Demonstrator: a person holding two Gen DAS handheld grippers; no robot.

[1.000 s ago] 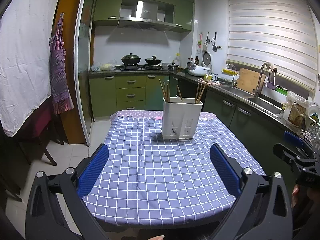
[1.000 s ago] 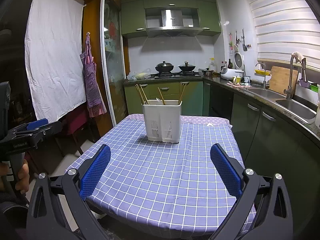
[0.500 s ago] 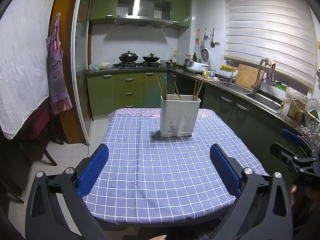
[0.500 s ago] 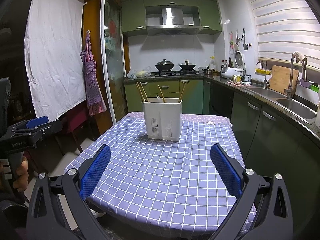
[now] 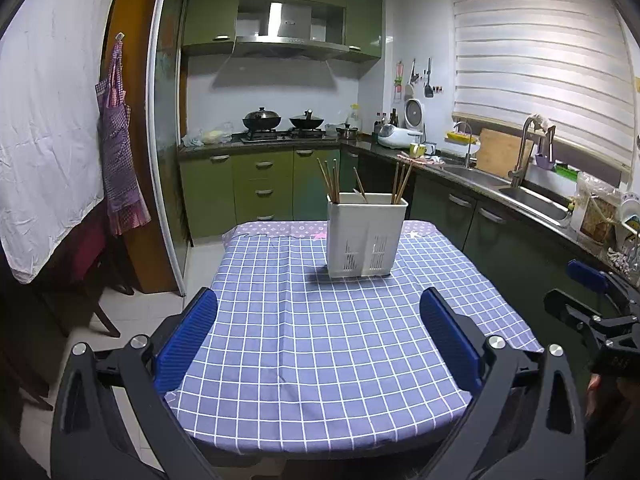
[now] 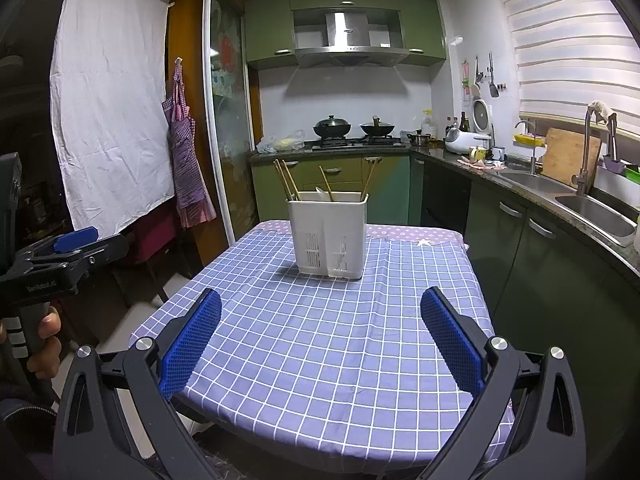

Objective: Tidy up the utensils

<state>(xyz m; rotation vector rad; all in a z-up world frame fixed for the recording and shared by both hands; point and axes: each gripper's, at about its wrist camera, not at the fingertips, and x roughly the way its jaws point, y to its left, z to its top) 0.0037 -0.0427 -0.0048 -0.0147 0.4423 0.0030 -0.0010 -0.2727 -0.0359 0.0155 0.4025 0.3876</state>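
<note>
Jaws of both tools are spread wide with nothing held between them. Blue pads of the left gripper (image 5: 318,332) and the right gripper (image 6: 320,334) are held over the near edge of the checked tablecloth (image 5: 320,360). Farther along the table, a white utensil holder (image 5: 366,236) is set upright, and wooden chopsticks (image 5: 332,180) are seen standing in its compartments, leaning outward.
</note>
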